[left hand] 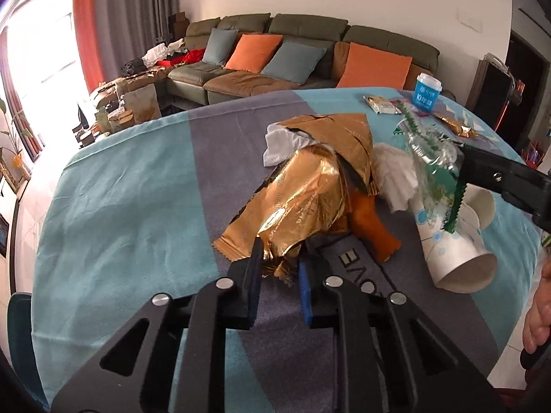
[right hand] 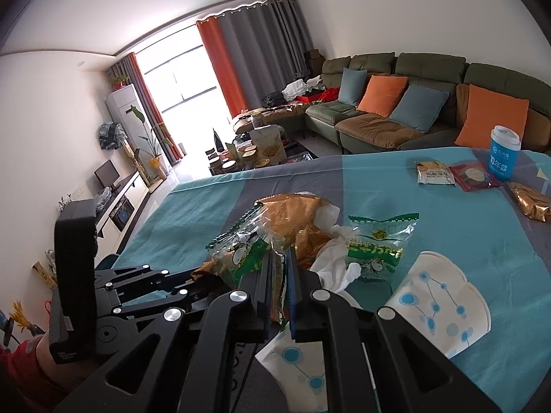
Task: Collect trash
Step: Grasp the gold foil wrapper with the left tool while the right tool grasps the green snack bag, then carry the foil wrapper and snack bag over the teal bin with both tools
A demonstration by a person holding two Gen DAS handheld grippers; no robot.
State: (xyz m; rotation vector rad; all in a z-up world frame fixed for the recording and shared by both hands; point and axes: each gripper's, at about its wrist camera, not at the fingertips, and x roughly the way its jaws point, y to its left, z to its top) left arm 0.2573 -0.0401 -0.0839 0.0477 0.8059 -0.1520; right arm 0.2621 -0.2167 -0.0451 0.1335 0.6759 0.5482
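- Left gripper (left hand: 280, 258) clenched on the gold wrapper (left hand: 303, 196)
- Right gripper (right hand: 280, 275) clamps a green-printed wrapper (right hand: 241, 258)
- Striped tablecloth (left hand: 120, 189) lies bare toward its near-left edge, sofa (left hand: 275, 51) beyond

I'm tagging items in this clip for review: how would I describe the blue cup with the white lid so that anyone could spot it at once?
Start from the table covered in a teal and grey cloth, then look to its far edge, the side nearest the green sofa. There the blue cup stands upright beside some flat snack packets. It alone is upright, lidded and solid blue; the white paper cups nearer the camera lie tipped over.
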